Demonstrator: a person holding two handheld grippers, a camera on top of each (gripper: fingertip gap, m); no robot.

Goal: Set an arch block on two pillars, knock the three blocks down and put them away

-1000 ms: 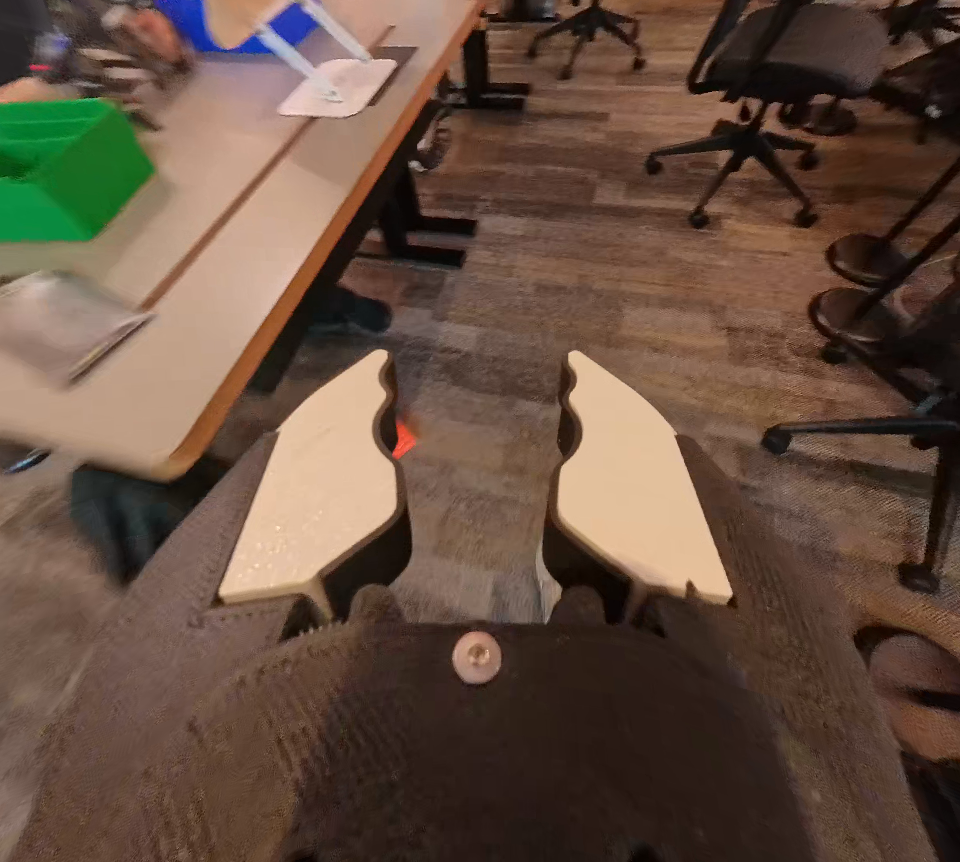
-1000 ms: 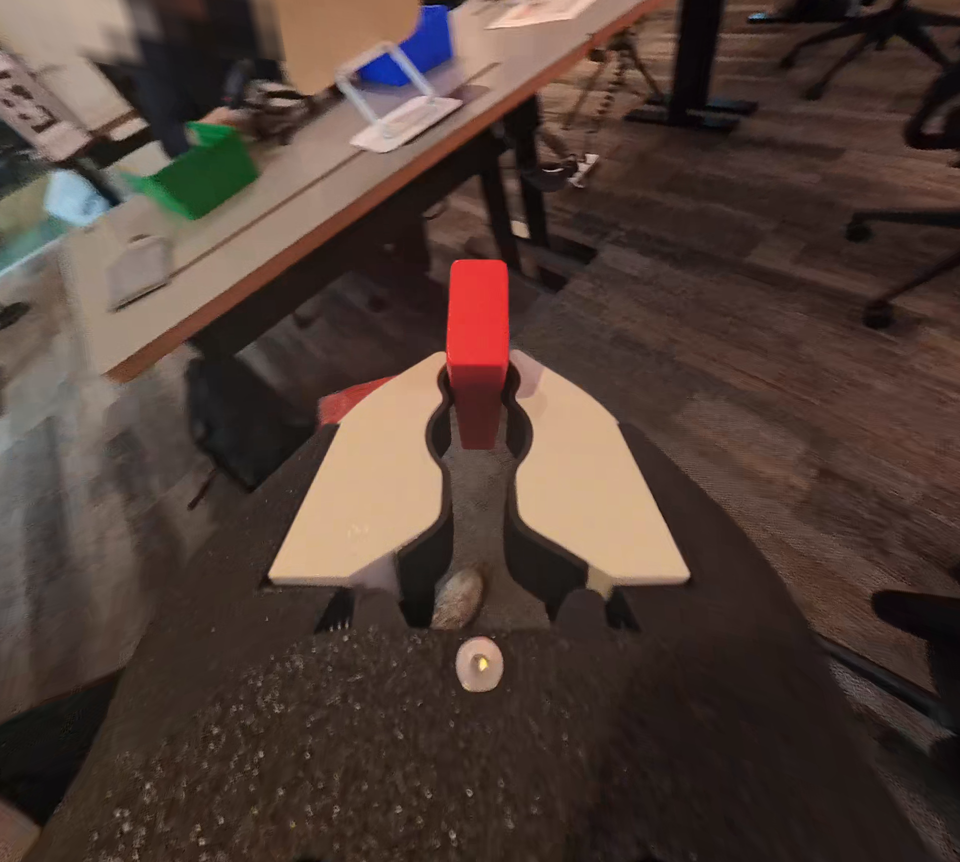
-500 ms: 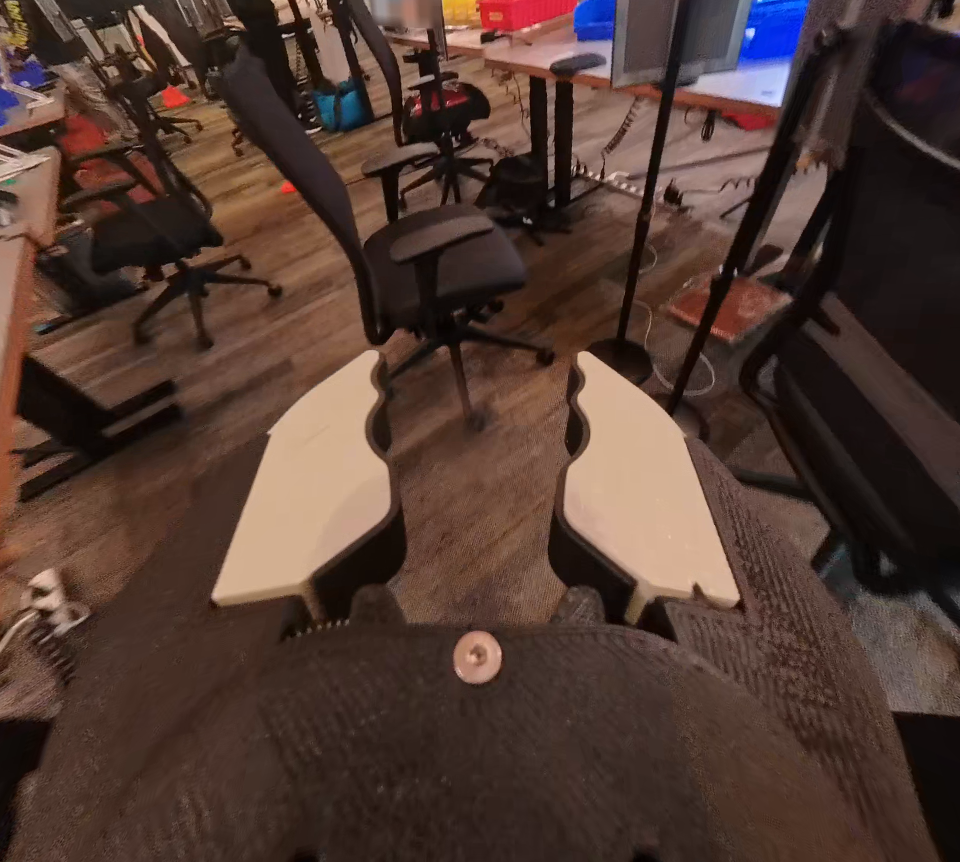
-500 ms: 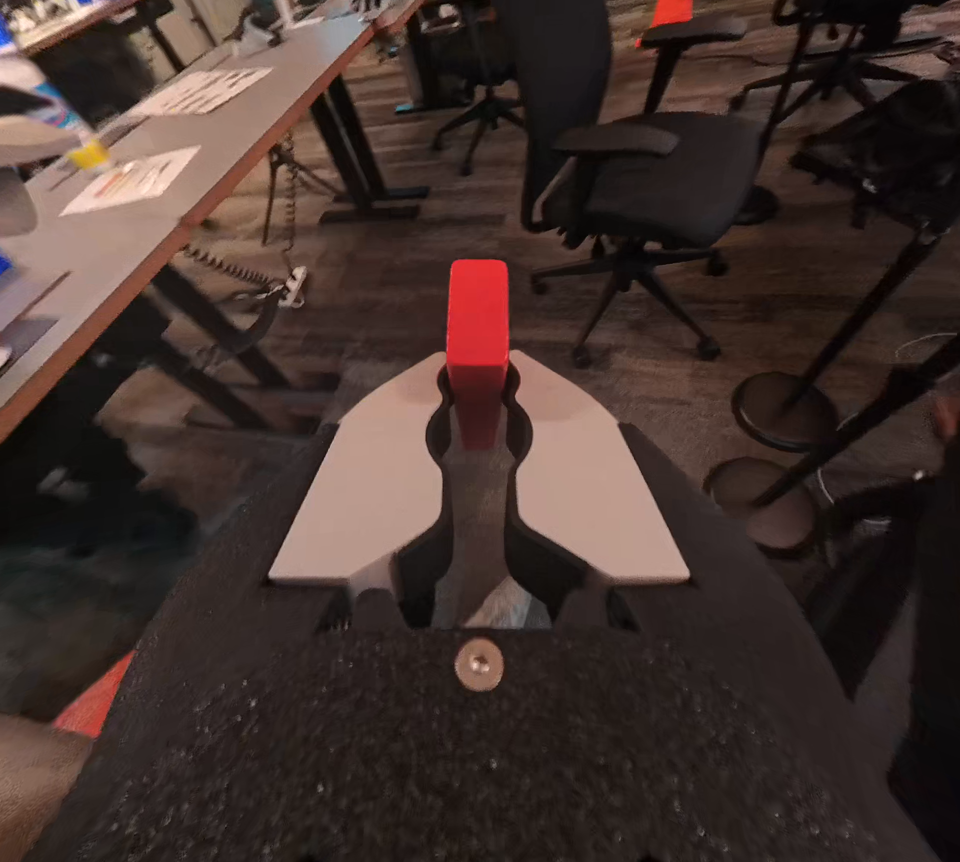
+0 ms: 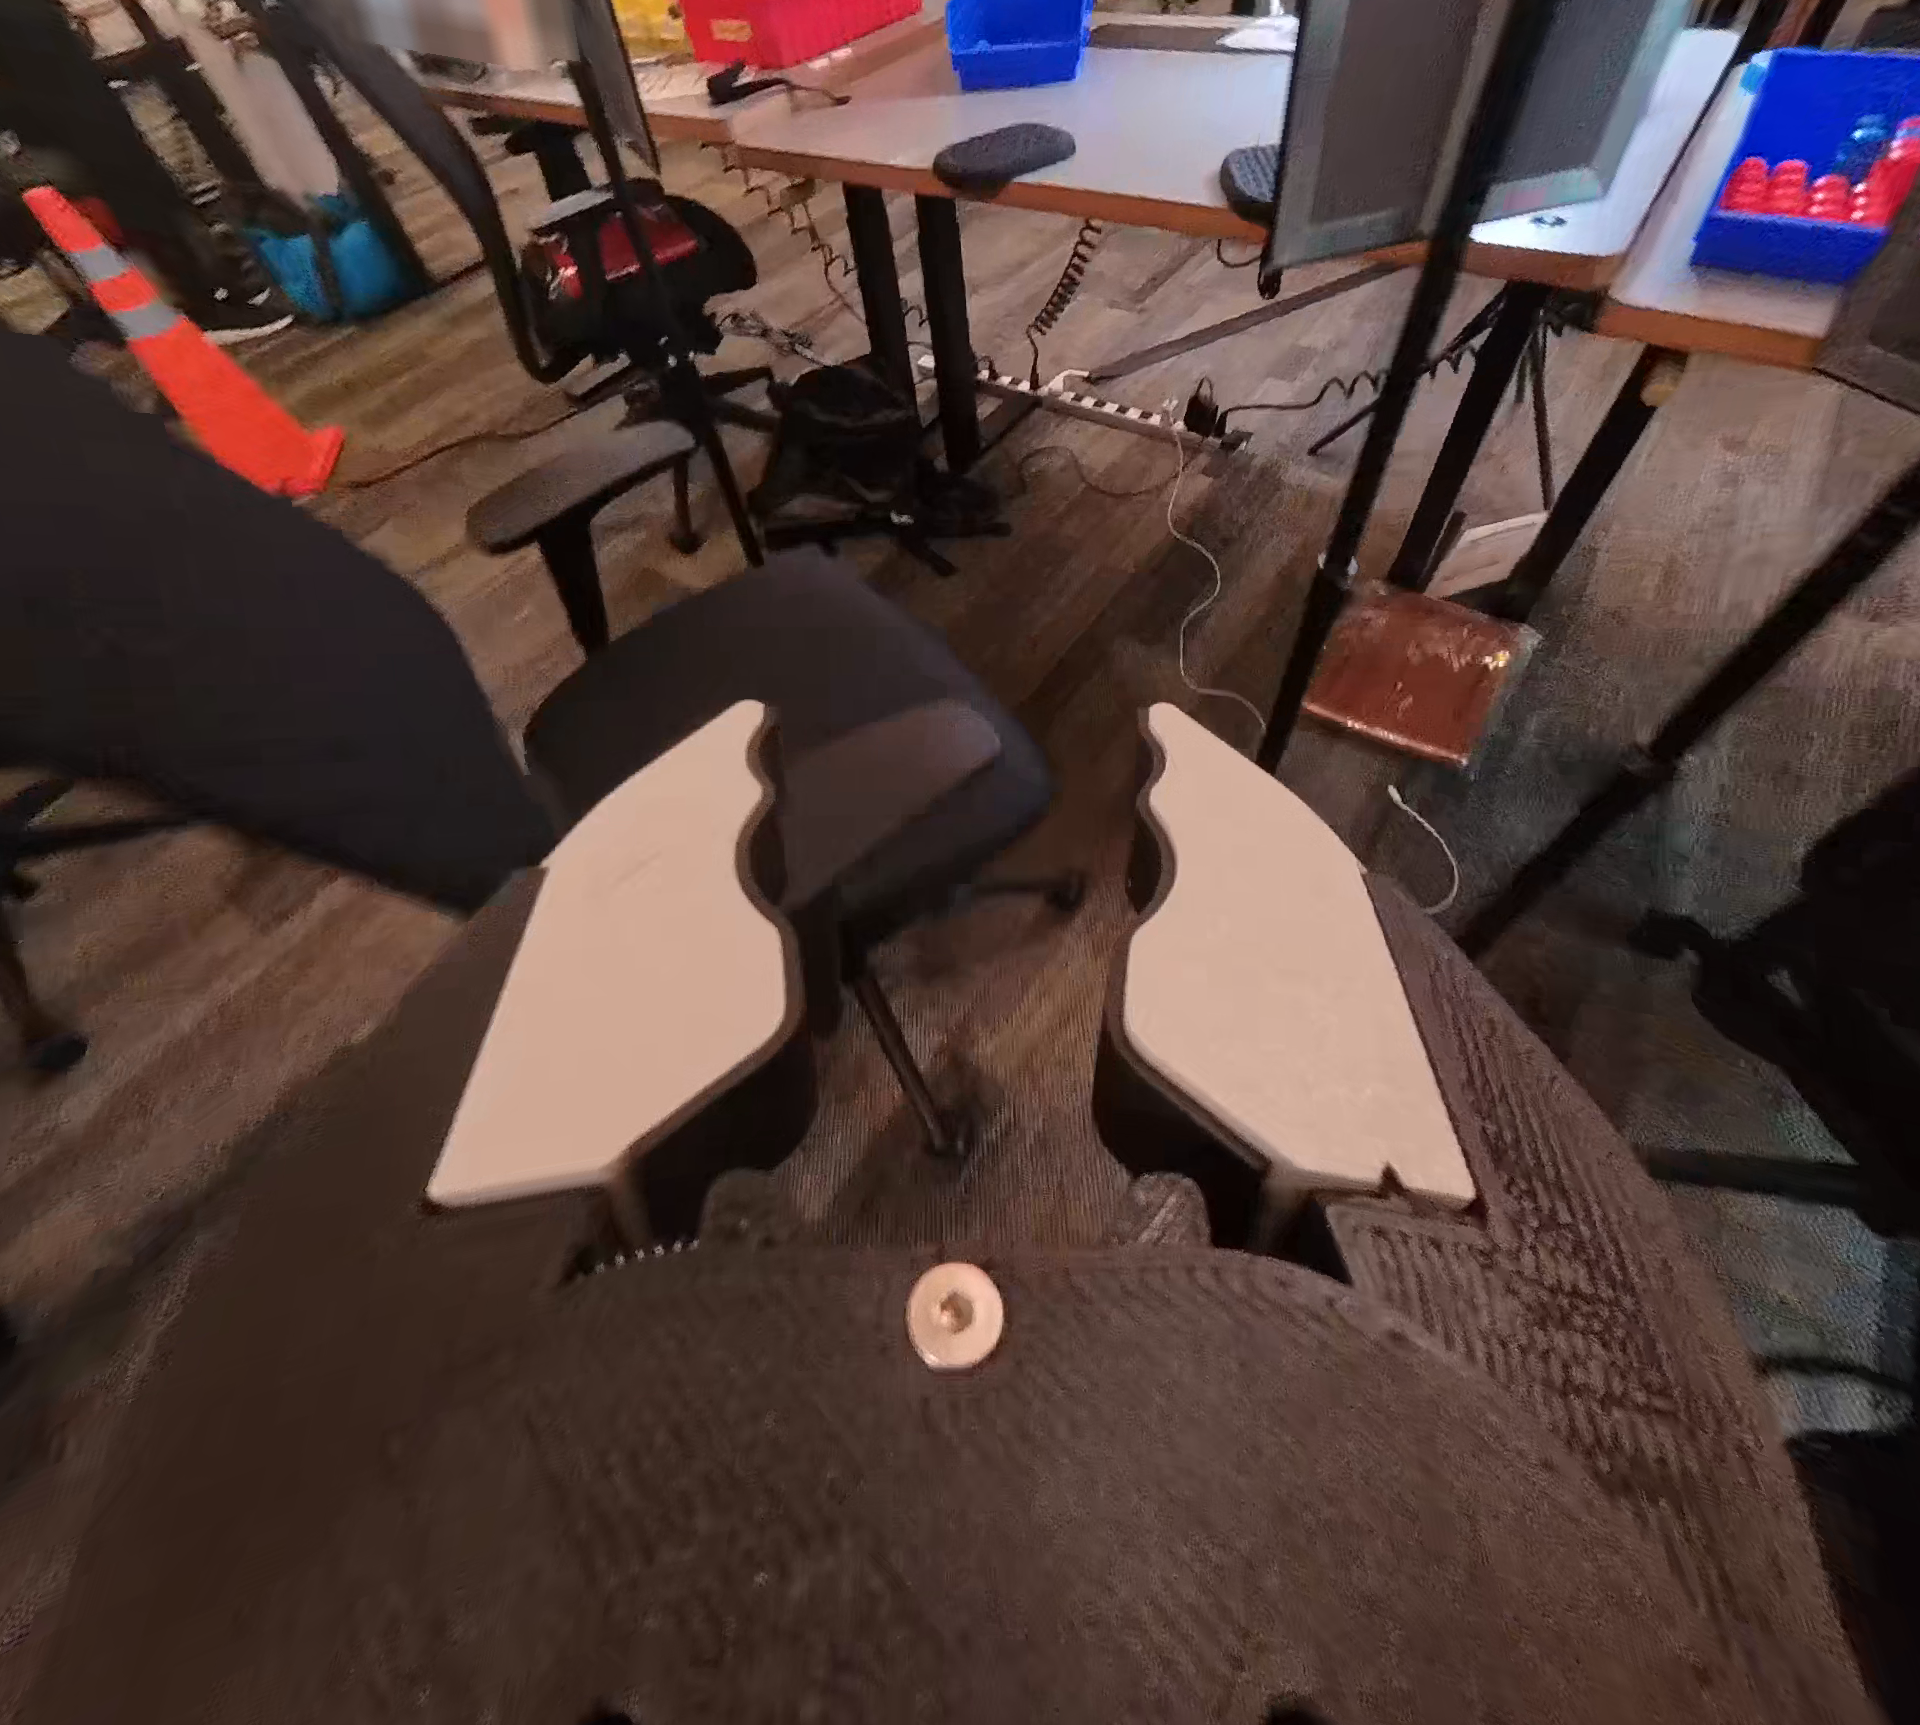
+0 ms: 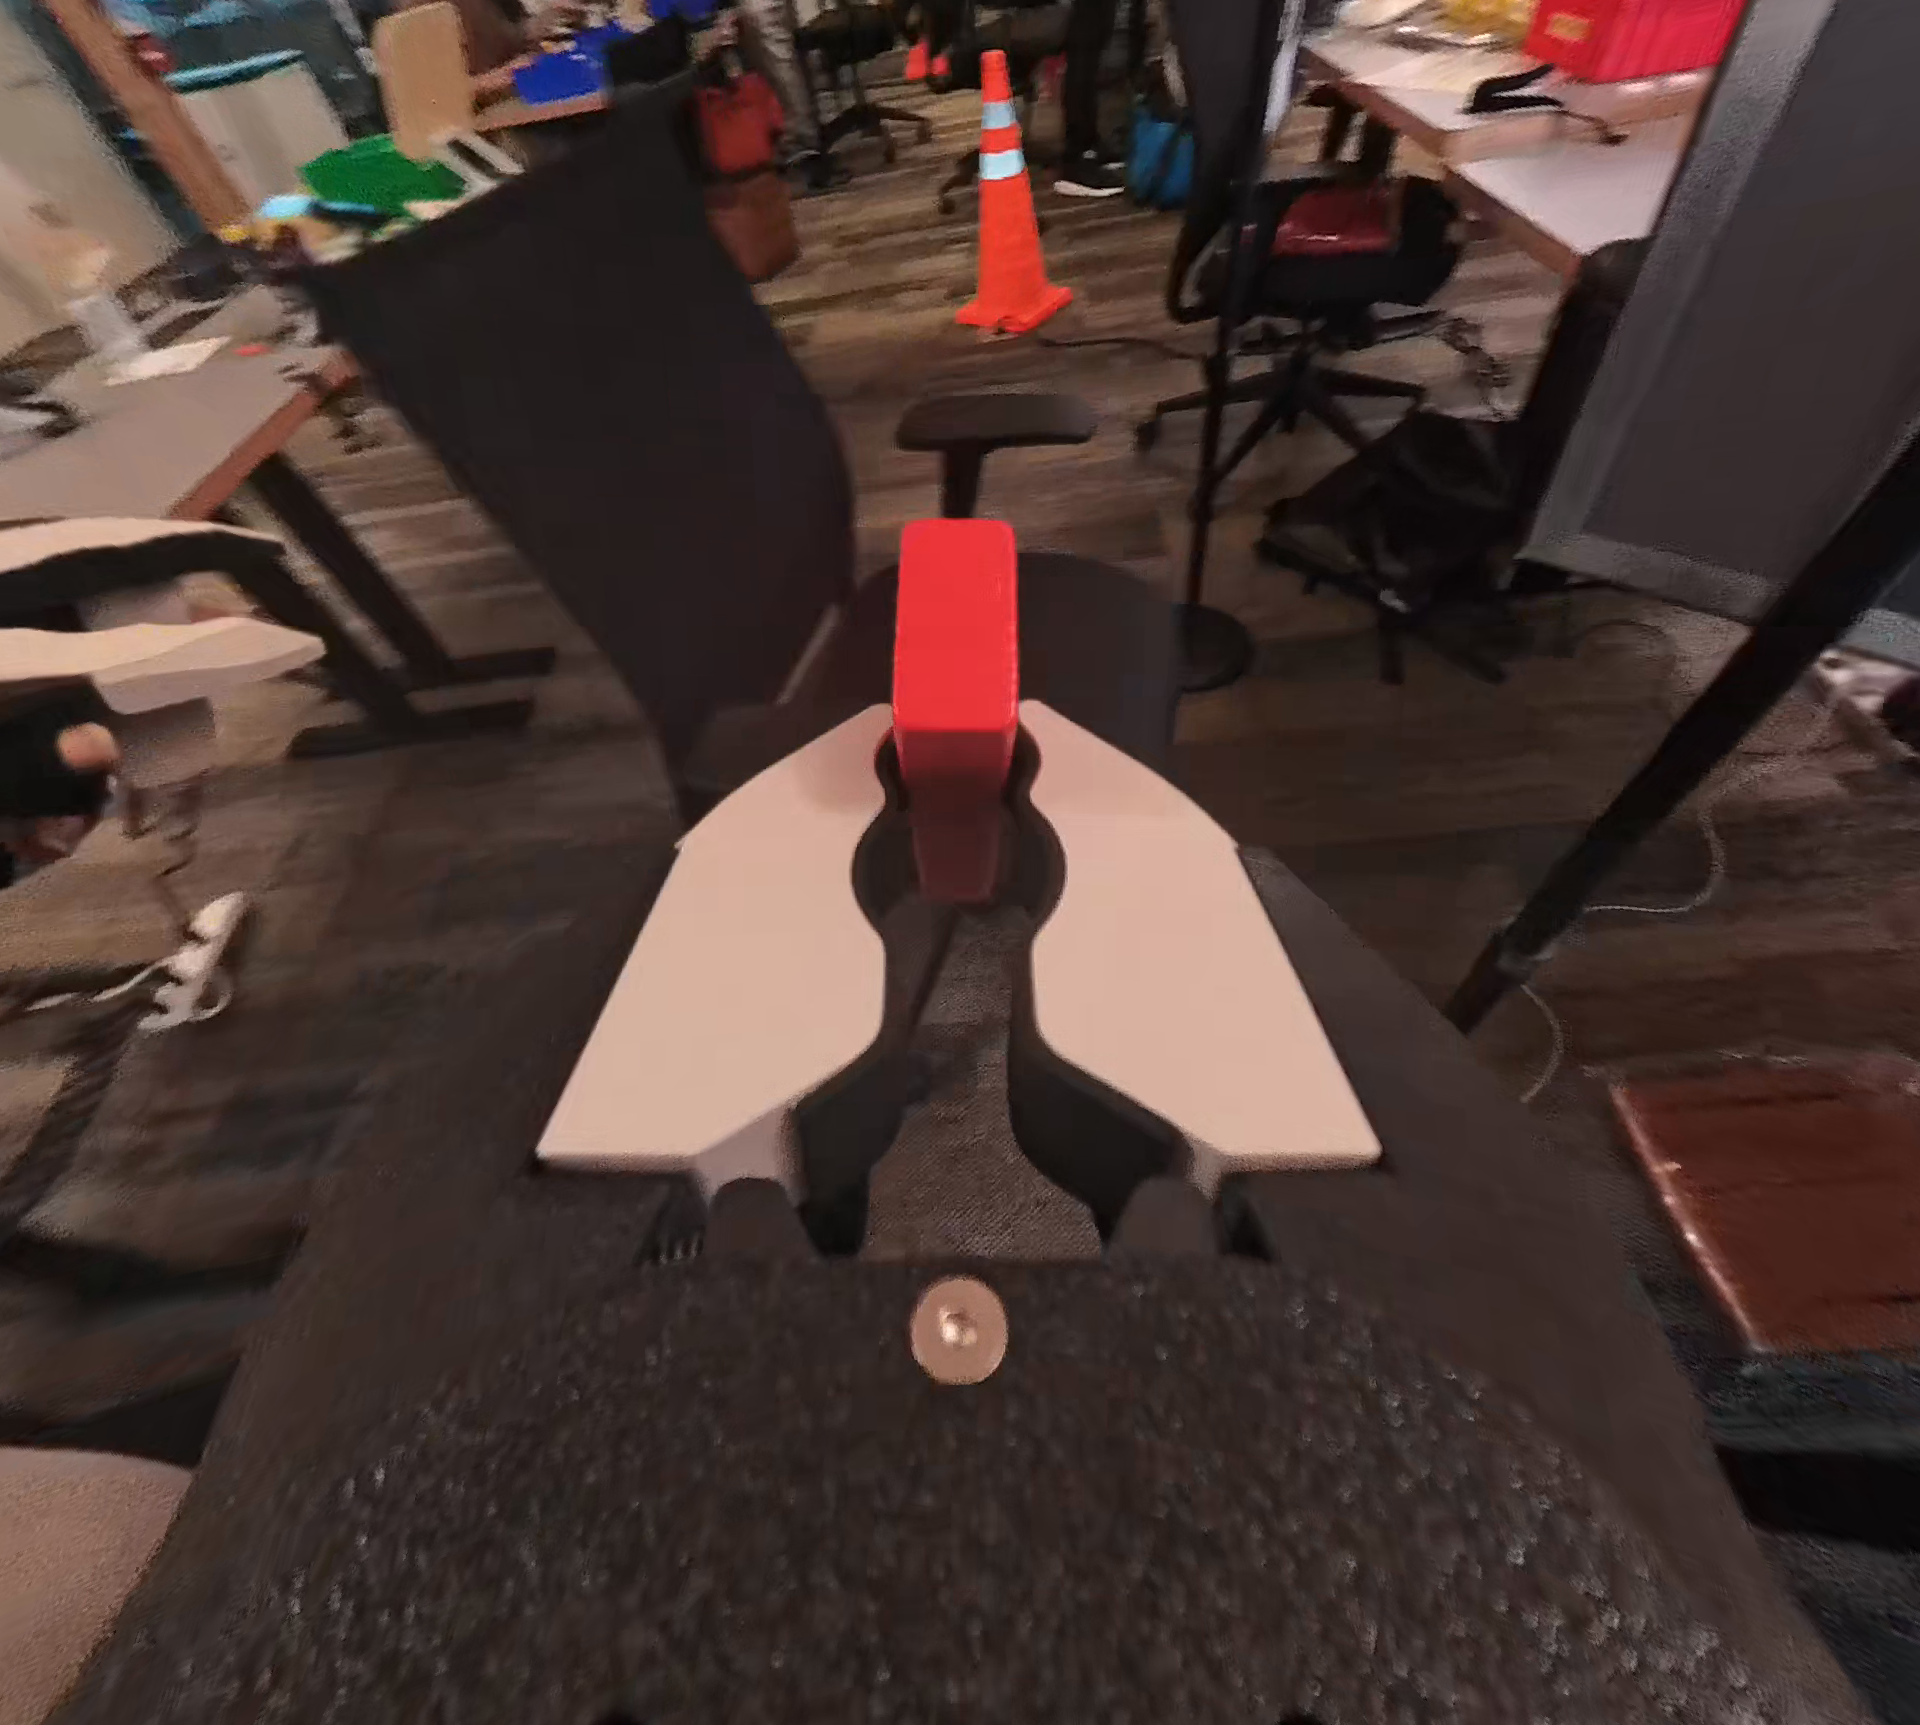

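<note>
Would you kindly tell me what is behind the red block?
Behind the red block in the right gripper stands a black office chair; the block hides part of its seat.

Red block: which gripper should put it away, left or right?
Right, probably. The right gripper is already shut on the red block. The left gripper is open and empty. No bin for the block shows close by.
</note>
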